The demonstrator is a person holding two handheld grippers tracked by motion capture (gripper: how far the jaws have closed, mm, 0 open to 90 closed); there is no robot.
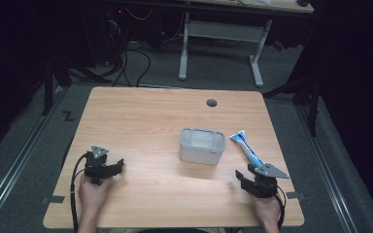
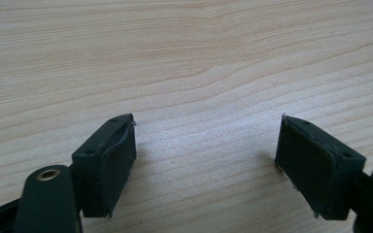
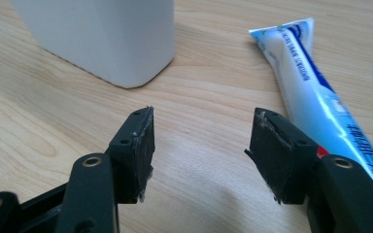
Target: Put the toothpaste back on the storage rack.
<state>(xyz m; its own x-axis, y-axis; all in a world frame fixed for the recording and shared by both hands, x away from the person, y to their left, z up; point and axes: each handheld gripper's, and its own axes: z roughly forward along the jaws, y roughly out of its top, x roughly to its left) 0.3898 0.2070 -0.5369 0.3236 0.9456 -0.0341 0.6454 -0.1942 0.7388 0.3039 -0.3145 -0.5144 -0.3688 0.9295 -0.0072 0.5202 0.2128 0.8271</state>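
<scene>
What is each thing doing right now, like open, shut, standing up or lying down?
left gripper: open, nothing between its jaws, over bare table.
right gripper: open, holding nothing.
toothpaste tube: lying flat on the table, beside the right gripper, not gripped.
white container: standing upright, open at the top, untouched.

- The desk point(image 1: 145, 121) is a light wood-grain top with rounded corners, standing on grey carpet.
- A small round dark hole point(image 1: 211, 103) sits near its far edge, right of centre.
- A white rectangular container point(image 1: 201, 146) with an open top and inner compartments stands upright a little right of the middle.
- A blue and white tube point(image 1: 246, 149) lies flat just to the right of the container, apart from it, angled towards the near right corner.
</scene>
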